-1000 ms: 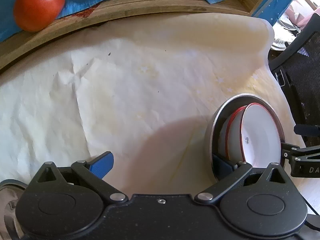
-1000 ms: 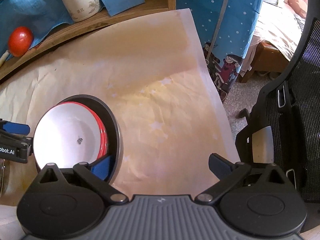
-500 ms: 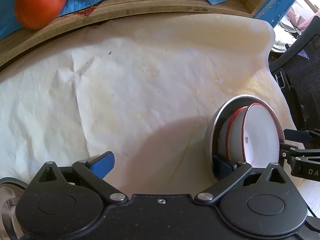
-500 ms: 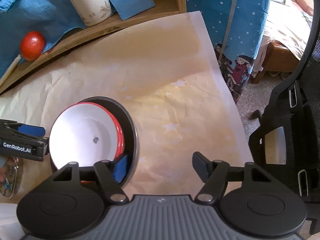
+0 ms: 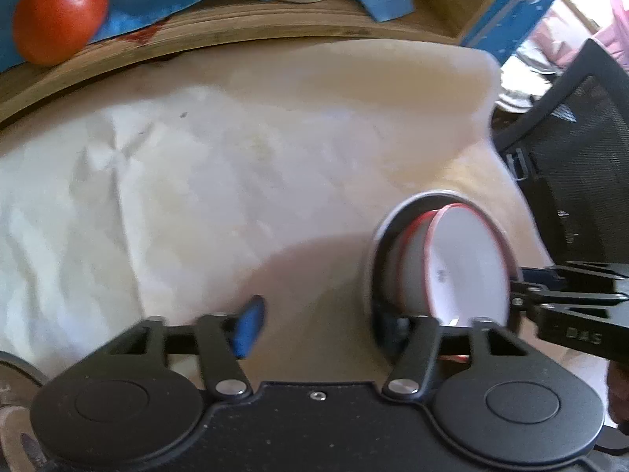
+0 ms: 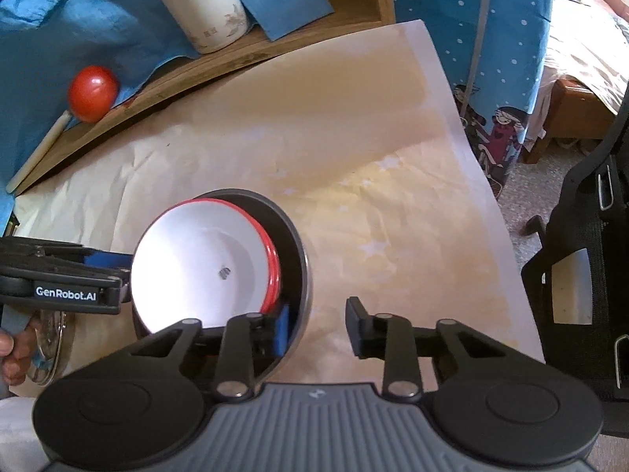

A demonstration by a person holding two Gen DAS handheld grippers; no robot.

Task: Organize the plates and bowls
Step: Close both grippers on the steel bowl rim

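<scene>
A: Where's the stack sitting?

B: Toward the right edge of the paper-covered table [image 6: 393,157]. A white bowl [image 6: 204,263] with a red rim is nested in red-edged plates [image 6: 274,263], all inside a grey metal bowl [image 6: 300,259].

A: And the right gripper [image 6: 320,326]?

B: Closing right now. Its left finger is down inside the grey metal bowl, the other outside the wall, and a gap shows on the outer side, so it isn't clamped.

A: The left gripper [image 5: 326,322]?

B: Also closing, one finger tucked inside the grey bowl's near rim, the blue one out over bare paper. No pinch visible.

A: Background?

B: A red ball [image 6: 92,92] and a cream canister [image 6: 202,8] on the wooden shelf [image 6: 220,63] along the far edge.
</scene>
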